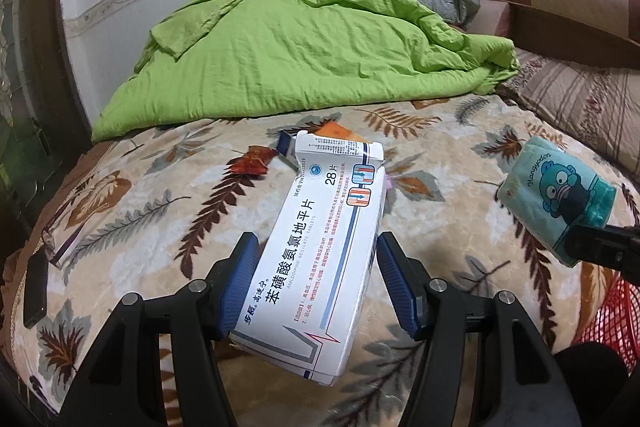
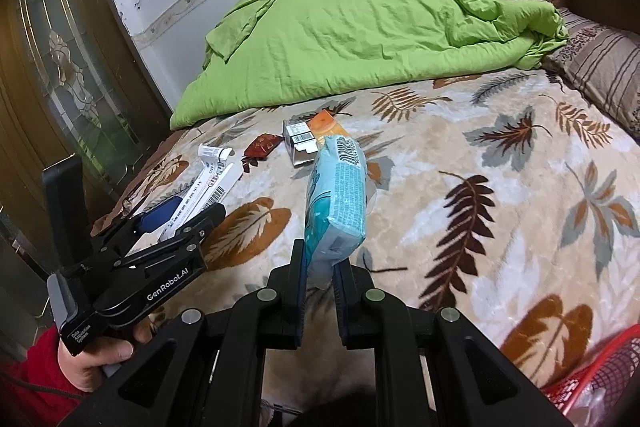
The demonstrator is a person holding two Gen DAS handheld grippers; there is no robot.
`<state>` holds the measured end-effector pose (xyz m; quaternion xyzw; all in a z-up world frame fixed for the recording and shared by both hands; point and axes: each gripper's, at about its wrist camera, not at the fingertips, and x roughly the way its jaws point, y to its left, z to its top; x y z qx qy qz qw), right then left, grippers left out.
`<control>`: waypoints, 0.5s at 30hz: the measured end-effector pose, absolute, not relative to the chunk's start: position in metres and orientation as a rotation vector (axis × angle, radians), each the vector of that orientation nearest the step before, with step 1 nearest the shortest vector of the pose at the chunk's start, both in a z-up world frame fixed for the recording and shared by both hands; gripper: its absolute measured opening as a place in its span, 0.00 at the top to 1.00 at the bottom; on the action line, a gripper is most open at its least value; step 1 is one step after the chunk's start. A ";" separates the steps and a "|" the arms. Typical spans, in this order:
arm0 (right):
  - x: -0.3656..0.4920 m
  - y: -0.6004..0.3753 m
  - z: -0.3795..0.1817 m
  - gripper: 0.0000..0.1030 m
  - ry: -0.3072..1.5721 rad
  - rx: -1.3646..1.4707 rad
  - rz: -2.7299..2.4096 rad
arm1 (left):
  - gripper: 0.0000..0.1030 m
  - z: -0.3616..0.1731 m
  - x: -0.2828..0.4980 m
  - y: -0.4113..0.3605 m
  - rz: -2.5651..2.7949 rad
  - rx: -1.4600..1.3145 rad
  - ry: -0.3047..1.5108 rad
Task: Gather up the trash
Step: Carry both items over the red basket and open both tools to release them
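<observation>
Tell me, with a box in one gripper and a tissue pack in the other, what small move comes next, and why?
Probably carry both toward the red mesh basket at the lower right. The left gripper has its jaws clamped on the white medicine box, the right gripper on the blue tissue pack, both lifted off the leaf-print blanket, so dropping them in seems next.

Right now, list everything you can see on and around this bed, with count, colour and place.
medicine box: one, white, held in left hand-held gripper
tissue pack: one, teal, held in right hand-held gripper
small carton: one, silver-white, mid-bed
orange packet: one, behind the carton
red wrapper: one, left of the carton
duvet: one, green, far side of the bed
blanket: one, beige with leaves, covering the bed
basket: one, red mesh, lower right
left hand-held gripper: black, blue pads
right hand-held gripper: black
hand: one, red sleeve
</observation>
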<state>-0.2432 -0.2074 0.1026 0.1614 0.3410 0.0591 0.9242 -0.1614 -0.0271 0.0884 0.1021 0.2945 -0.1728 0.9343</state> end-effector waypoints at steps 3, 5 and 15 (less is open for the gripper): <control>-0.255 -0.215 0.103 0.87 0.698 0.344 0.113 | 0.41 0.091 -0.170 -0.033 -0.384 0.211 0.606; -0.264 -0.221 0.105 0.87 0.693 0.348 0.103 | 0.41 0.092 -0.175 -0.038 -0.409 0.215 0.609; -0.331 -0.278 0.117 0.87 0.667 0.390 -0.031 | 0.41 0.111 -0.222 -0.091 -0.617 0.245 0.585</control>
